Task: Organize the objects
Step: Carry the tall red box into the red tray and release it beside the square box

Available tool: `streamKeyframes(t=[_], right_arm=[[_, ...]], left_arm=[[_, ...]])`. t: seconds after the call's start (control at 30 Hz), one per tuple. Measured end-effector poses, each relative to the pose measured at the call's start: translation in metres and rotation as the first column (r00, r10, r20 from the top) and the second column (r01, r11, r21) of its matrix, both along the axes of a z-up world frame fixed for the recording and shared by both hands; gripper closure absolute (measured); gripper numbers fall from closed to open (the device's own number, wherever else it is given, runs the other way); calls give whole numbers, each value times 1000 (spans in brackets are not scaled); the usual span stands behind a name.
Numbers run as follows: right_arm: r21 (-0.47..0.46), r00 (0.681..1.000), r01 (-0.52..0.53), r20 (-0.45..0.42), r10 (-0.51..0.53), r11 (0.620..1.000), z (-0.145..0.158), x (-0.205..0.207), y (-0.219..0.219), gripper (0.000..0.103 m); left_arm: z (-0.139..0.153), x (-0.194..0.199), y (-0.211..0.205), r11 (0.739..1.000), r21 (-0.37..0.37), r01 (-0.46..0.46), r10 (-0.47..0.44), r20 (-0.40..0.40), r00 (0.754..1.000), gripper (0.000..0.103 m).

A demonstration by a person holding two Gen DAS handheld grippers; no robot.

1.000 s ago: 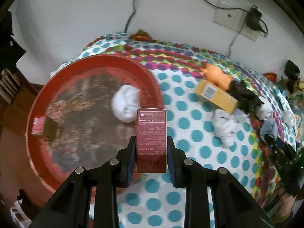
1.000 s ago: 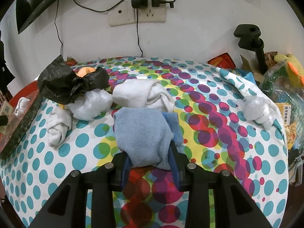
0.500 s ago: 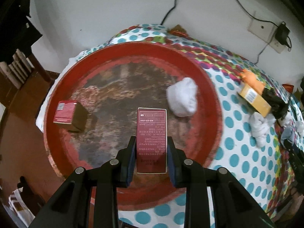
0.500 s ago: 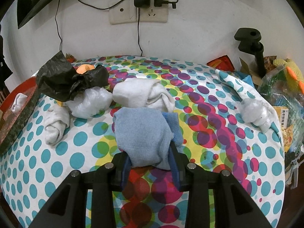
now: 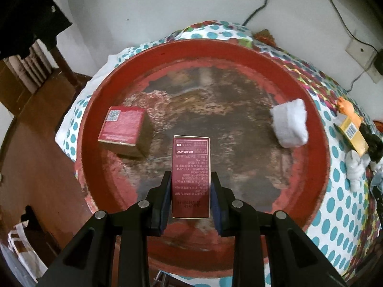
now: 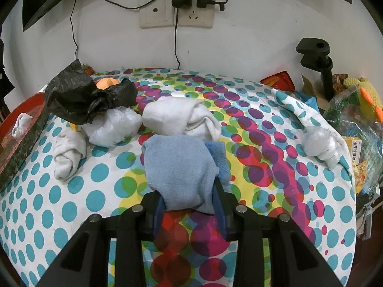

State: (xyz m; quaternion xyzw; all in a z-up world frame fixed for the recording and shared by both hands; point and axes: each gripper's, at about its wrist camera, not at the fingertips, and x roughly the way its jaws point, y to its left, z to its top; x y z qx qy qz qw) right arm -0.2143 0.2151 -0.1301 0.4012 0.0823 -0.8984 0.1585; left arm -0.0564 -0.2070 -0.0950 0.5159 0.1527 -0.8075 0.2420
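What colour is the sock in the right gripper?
Light blue sock, clamped in the right gripper; right wrist view shows it best.

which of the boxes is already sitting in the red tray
The squat red box at the tray's left; the tall one is clamped in the left hand-held gripper.
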Motion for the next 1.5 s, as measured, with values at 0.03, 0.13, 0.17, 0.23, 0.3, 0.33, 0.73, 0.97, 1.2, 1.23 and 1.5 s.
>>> streamKeyframes(t=[0.03, 0.13, 0.17, 0.23, 0.3, 0.33, 0.73, 0.97, 1.2, 1.23, 1.5], right_arm=[[1, 1000, 0, 0, 0, 1000, 0, 0, 0, 67], [4, 1000, 0, -1, 0, 1000, 0, 0, -1, 67], [7, 1000, 0, -2, 0, 1000, 0, 0, -1, 67], [13, 1000, 0, -3, 0, 1000, 0, 0, -1, 67], [18, 1000, 0, -5, 0, 1000, 0, 1, -2, 67], [20, 1000, 0, -5, 0, 1000, 0, 1, -2, 67], [46, 1000, 1, -11, -1, 999, -1, 1, -2, 67], [51, 1000, 2, -12, -1, 999, -2, 2, -6, 67], [68, 1000, 3, -15, -2, 998, -3, 1, -7, 67], [66, 1000, 3, -15, -2, 998, -3, 2, -7, 67], [74, 1000, 4, -18, -2, 997, -2, 2, -8, 67]], left_arm=[[-2, 1, -2, 1000, 5, -4, 4, 2, 1000, 76], [-5, 3, -9, 1000, 13, -20, 20, 2, 1000, 76], [-6, 4, -11, 1000, 13, -20, 20, 1, 1000, 76], [-7, 6, -15, 1000, 9, -26, 26, -4, 1000, 76], [-9, 6, -21, 1000, 10, -27, 27, -2, 1000, 76], [-10, 6, -23, 999, 10, -34, 34, 0, 999, 76], [-15, 5, -59, 997, 16, -69, 69, 1, 998, 76], [-15, -2, -63, 999, 2, -46, 46, 2, 999, 76], [-13, -2, -64, 999, -28, -30, 30, 0, 1000, 67], [-13, -2, -63, 999, -38, -28, 28, 2, 1000, 63], [1, 8, -51, 993, -113, 22, -25, -28, 999, 35]])
